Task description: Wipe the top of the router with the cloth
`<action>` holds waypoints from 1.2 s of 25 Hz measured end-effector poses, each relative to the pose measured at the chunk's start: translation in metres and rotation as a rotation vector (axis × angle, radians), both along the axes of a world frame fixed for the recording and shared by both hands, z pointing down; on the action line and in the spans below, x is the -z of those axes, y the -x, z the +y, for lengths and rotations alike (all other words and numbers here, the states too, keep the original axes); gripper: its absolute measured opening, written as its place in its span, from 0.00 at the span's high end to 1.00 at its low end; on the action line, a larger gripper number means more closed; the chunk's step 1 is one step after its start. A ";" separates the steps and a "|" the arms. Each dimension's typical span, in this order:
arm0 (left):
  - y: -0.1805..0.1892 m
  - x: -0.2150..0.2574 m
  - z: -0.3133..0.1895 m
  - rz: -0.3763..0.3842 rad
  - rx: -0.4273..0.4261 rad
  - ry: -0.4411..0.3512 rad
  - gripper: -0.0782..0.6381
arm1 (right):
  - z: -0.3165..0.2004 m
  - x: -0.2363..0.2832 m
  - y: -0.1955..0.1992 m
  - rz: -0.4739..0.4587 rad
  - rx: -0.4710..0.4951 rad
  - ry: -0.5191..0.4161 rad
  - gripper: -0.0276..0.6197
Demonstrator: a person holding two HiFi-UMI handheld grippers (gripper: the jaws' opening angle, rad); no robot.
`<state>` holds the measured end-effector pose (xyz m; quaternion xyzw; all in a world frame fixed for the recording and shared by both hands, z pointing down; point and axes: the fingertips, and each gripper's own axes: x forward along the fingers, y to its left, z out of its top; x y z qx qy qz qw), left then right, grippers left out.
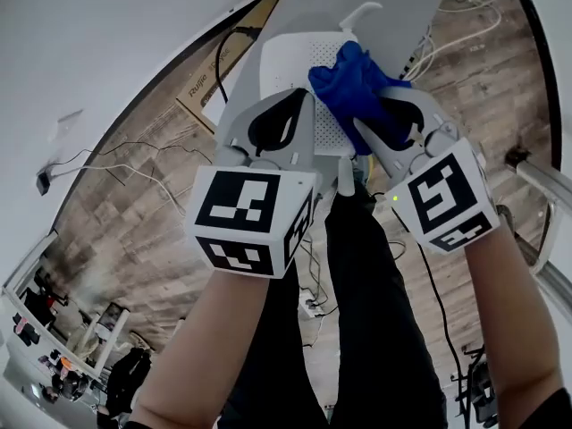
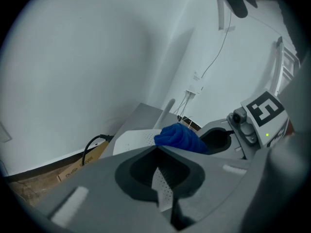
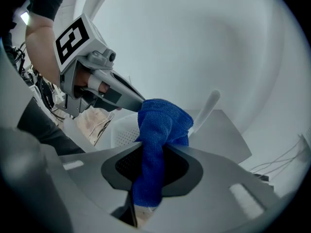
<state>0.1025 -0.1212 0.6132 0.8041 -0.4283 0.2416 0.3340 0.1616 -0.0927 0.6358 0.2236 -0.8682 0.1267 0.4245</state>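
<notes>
Router: white, dotted top, flat on a grey surface, with one white antenna standing at its far edge.

Cloth: blue, bunched, pressed onto the right part of the router's top and touching it. Pinched at its near end by the right claw, shut tight on the fabric, with a blue strip trailing back through the opening behind the tips.

Left claw: closed tip to tip, with nothing caught between. Only the router's dotted top seen through the opening behind the tips. Laid over the left part of the router, just beside the cloth, tips close to the bunched fabric. Contact with the router's top not to be made out.

Left of the router, a brown box with a black cable looping above it, over a wooden floor. Right of the router, past the surface's edge, a tangle of pale wires. Nearer than the router in the head view, bare forearms behind the claws, and dark trousers between them.
</notes>
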 end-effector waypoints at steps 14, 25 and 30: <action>0.006 0.014 0.064 0.005 -0.077 0.021 0.89 | 0.076 0.003 -0.009 -0.046 -0.268 0.073 0.78; 0.009 0.077 0.084 0.036 -0.111 0.005 0.89 | 0.101 0.100 0.002 -0.133 -0.408 0.068 0.78; 0.010 0.112 0.085 0.037 -0.127 0.002 0.89 | 0.116 0.154 0.016 -0.174 -0.398 0.048 0.78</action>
